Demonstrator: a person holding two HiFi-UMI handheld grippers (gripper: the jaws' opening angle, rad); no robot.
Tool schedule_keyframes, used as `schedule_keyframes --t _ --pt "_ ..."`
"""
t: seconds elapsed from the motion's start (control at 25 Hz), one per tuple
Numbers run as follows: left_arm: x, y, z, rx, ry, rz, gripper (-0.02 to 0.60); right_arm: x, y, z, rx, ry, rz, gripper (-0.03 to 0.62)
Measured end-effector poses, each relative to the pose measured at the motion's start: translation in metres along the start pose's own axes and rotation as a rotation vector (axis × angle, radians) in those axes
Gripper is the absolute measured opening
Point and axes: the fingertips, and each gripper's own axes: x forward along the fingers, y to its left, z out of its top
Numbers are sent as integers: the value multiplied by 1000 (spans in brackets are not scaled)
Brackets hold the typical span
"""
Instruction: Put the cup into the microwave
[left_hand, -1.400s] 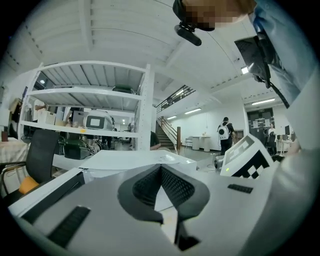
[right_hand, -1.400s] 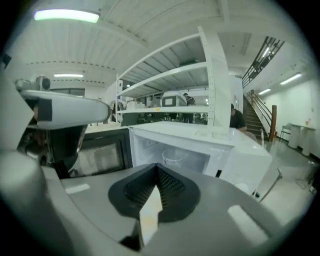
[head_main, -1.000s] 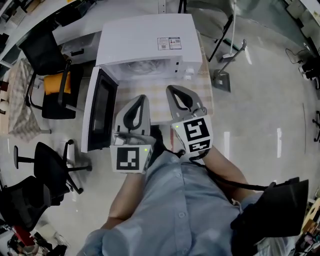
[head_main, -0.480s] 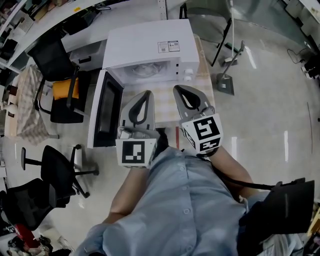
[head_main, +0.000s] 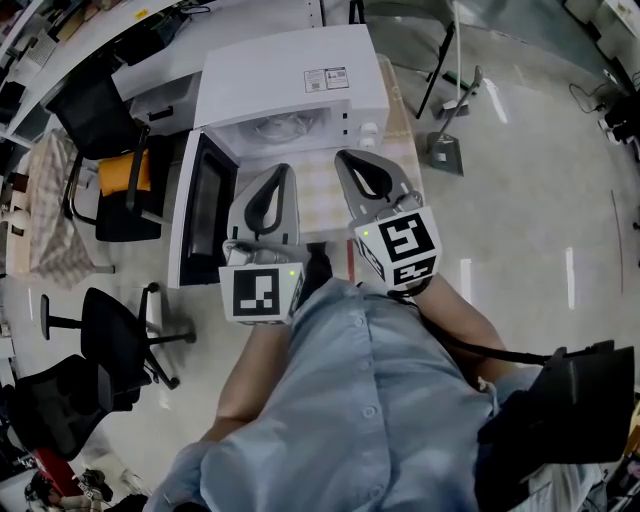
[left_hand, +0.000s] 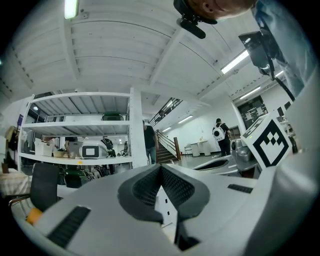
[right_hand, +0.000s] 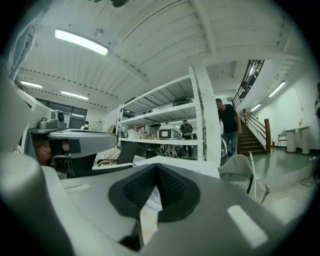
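Facing the open microwave (head_main: 290, 70), L gripper (head_main: 280, 172) & R gripper (head_main: 345, 158) are held w/ jaws pressed together, empty; door (head_main: 203, 215) is swung left, nearest L gripper.

Head view: the left gripper (head_main: 281, 172), a grey two-jaw hand tool with black ribbed pads, and the matching right gripper (head_main: 347, 157) are held side by side in front of the chest, pointing forward and roughly level. Each carries a white cube with black square markers at its rear (left cube (head_main: 262, 293); right cube (head_main: 405, 243)). In both gripper views the ribbed pads (left (left_hand: 175, 187); right (right_hand: 172, 187)) meet tip to tip, jaws closed on themselves; the bare left forearm (head_main: 247, 388) and right forearm (head_main: 468, 328) are bent at the elbow.
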Motion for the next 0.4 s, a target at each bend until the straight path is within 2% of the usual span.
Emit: schedule_keyframes --t 0.12,0.4 --pt "1 1 -4 -17 25 2 5 2 -2 -4 -1 5 1 0" --pt "8 7 -9 -12 18 6 5 12 -3 -4 8 1 7 0"
